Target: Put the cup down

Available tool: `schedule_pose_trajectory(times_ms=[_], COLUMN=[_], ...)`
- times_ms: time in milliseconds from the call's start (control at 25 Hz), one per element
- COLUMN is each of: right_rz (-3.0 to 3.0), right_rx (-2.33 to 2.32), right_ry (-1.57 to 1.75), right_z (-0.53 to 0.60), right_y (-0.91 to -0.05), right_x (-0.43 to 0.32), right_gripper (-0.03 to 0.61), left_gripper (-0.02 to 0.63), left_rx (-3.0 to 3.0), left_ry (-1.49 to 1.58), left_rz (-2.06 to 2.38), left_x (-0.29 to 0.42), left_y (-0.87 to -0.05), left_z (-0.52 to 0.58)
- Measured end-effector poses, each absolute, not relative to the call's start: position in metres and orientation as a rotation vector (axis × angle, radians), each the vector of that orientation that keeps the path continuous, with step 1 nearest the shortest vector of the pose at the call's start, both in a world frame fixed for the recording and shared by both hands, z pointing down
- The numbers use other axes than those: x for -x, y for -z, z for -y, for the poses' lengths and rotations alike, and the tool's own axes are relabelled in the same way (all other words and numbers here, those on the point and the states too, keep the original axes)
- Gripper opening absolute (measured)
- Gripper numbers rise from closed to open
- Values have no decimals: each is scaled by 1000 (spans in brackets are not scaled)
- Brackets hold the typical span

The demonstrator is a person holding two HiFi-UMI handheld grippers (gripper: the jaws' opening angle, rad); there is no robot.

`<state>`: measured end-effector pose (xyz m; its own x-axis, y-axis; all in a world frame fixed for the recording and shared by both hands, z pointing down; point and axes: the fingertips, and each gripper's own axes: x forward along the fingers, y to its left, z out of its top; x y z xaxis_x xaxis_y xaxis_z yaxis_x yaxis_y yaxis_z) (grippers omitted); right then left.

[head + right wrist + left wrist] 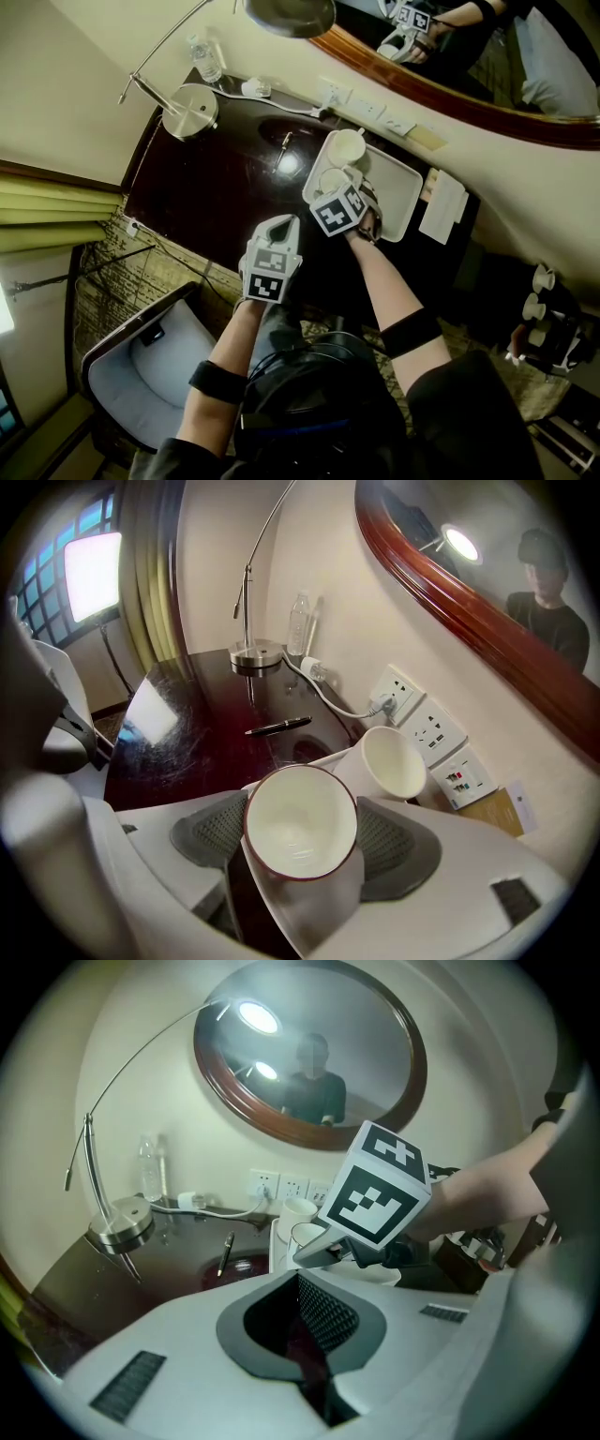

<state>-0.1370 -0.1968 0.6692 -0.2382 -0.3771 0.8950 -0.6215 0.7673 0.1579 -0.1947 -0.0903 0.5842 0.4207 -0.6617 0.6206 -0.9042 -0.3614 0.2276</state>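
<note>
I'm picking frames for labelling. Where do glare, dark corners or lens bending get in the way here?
Head view: a bright glare spot sits on the dark desk; the lower part is dim. Left gripper view: fisheye bending, black corners, a hazy mirror with two bright reflections. Right gripper view: the window is blown out, yet the cup is sharp and evenly lit.

Head cam's up high, staring steeply down at the dark desk (206, 187). The cam on the left gripper (281, 225) hangs back, facing the wall mirror (309, 1049). The one on the right gripper (336, 183) is close over the tray (305, 913). All three catch the lamp base (190, 110), upper left in the head view.
</note>
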Motion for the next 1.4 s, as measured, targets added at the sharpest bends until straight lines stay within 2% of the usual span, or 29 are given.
schedule_pose_trajectory(times_ms=[400, 1000, 1080, 1200, 1400], right_rz=[1894, 2048, 2082, 2115, 2169], right_rx=[-836, -841, -840, -829, -839], right_ry=[-273, -278, -297, -339, -382], right_z=[200, 180, 175, 167, 156], right_y=[-660, -604, -590, -574, -559], right_x=[135, 100, 87, 63, 24], right_gripper=[413, 409, 370, 356, 219], left_gripper=[-12, -12, -12, -12, -12], left_rx=[-2134, -2110, -2102, -2084, -2061], left_ry=[-571, -557, -552, -542, -538], left_rz=[1332, 1403, 1418, 1441, 1515], left_x=[198, 173, 168, 161, 154], left_y=[-581, -554, -547, -539, -534], left_z=[89, 75, 72, 67, 61])
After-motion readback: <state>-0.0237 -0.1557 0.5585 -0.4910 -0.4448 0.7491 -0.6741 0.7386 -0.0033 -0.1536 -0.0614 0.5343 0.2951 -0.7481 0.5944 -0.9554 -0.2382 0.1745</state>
